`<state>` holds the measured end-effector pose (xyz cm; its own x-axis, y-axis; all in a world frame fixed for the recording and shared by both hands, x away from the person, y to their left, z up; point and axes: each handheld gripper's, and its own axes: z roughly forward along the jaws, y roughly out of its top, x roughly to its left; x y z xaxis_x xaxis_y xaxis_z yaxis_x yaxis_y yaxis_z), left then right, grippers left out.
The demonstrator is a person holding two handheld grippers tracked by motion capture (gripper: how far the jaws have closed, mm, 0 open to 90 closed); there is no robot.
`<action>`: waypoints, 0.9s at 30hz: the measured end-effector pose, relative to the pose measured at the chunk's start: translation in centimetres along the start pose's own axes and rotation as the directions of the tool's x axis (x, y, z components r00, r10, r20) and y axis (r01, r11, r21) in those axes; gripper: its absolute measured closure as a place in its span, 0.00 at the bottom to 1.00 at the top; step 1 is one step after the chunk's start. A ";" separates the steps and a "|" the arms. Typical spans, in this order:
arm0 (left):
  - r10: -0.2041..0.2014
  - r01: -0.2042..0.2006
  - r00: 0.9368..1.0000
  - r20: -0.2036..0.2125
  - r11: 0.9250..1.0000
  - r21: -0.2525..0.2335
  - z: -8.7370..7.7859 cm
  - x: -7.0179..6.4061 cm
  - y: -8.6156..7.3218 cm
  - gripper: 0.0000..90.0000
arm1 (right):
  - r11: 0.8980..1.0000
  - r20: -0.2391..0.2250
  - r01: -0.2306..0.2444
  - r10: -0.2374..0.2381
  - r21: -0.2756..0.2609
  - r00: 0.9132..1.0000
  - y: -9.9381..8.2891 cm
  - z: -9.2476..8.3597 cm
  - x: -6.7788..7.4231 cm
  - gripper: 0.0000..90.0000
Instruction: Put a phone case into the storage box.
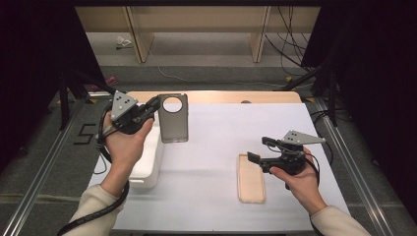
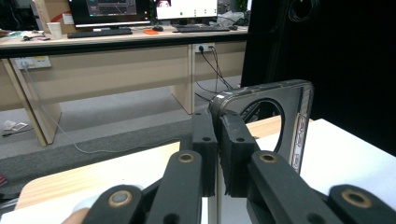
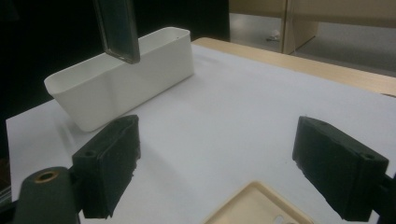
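**Dark phone case held aloft beside the white bin**

High view: at upper left the left gripper [image 1: 147, 112] holds a smoky grey phone case [image 1: 173, 118] upright by its edge, next to the white bin [image 1: 150, 160] at the left edge of the white mat [image 1: 211, 147]. At lower right the right gripper [image 1: 259, 150] hovers by a beige phone case [image 1: 251, 178] lying flat.

Left gripper view: the jaws are clamped on the grey case [image 2: 275, 116] near its camera cutout, right of centre.

Right gripper view: the jaws stand wide apart, nothing between them; the beige case [image 3: 257, 205] lies at the bottom edge, the bin [image 3: 121, 79] at upper left.

If the case is bound for the bin, centre it over the opening before releasing.
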<state>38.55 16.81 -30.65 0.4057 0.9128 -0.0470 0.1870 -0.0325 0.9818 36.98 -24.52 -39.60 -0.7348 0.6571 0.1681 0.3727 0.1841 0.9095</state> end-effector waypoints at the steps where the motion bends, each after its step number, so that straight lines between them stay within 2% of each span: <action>1: 0.003 -0.003 1.000 -0.003 1.000 0.000 0.0 0.1 0.0 0.95 | 1.000 0.000 0.000 0.000 -0.001 1.000 0.0 0.0 0.0 0.18; 11: 0.002 -0.002 0.999 -0.032 1.000 -0.001 -0.5 1.6 0.3 0.95 | 1.000 0.006 -0.006 0.006 0.000 1.000 -0.2 -0.3 -0.2 0.18; 27: 0.014 -0.014 0.999 -0.051 1.000 0.005 -0.7 3.4 0.5 0.95 | 1.000 0.011 -0.011 0.011 -0.001 1.000 -0.3 -0.5 -0.3 0.18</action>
<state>39.40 20.21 -30.14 0.3619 0.9319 -0.0240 0.1858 -0.0469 0.9815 36.79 -25.17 -39.71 -0.7246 0.6670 0.1735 0.3796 0.1762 0.9082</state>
